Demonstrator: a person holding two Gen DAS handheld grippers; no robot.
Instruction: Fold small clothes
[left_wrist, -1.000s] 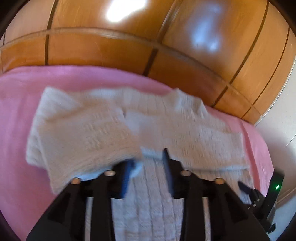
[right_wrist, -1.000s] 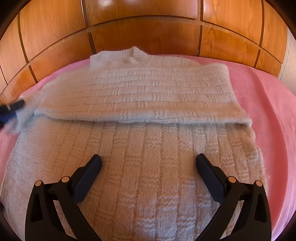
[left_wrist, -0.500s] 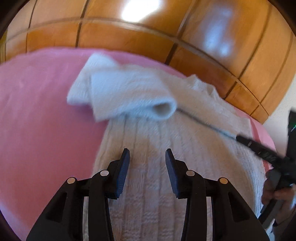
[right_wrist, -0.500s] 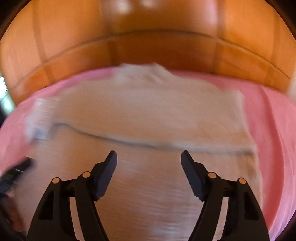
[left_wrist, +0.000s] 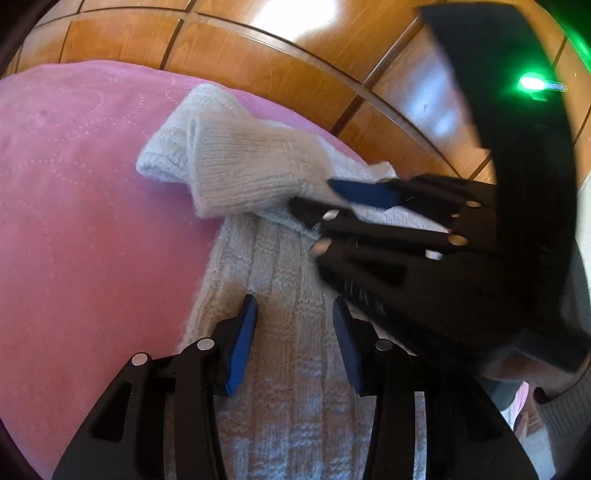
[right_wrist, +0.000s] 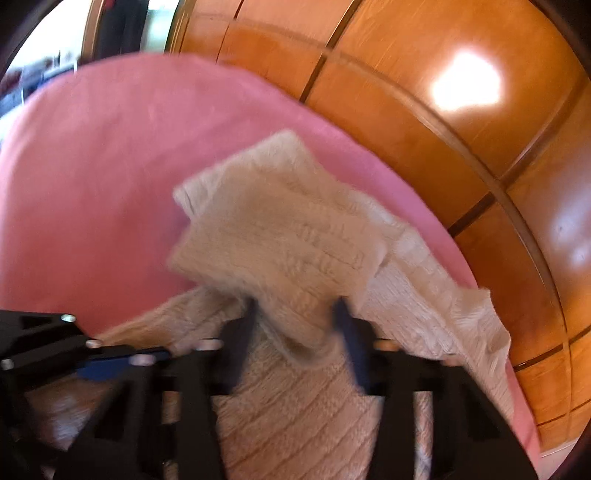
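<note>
A cream knitted sweater (left_wrist: 284, 369) lies on a pink bedcover (left_wrist: 81, 229). Its sleeve (left_wrist: 240, 173) is folded across the chest and bunched at the cuff. My left gripper (left_wrist: 293, 328) is open and empty, low over the sweater's body. My right gripper (right_wrist: 295, 325) is open, its fingers on either side of the sleeve's cuff (right_wrist: 295, 325), with the sleeve (right_wrist: 280, 236) lying ahead of it. The right gripper also shows in the left wrist view (left_wrist: 332, 206), reaching in from the right. The left gripper's finger (right_wrist: 110, 365) shows at the left of the right wrist view.
A glossy wooden headboard (left_wrist: 280, 59) runs along the far edge of the bed and also shows in the right wrist view (right_wrist: 443, 147). Bare pink bedcover (right_wrist: 92, 184) spreads to the left of the sweater. A person's hand (left_wrist: 517, 365) shows at the right.
My left gripper has let go of the sleeve and drawn back over the sweater's body. My right gripper swung left across the sweater and narrowed its jaws around the sleeve's cuff.
</note>
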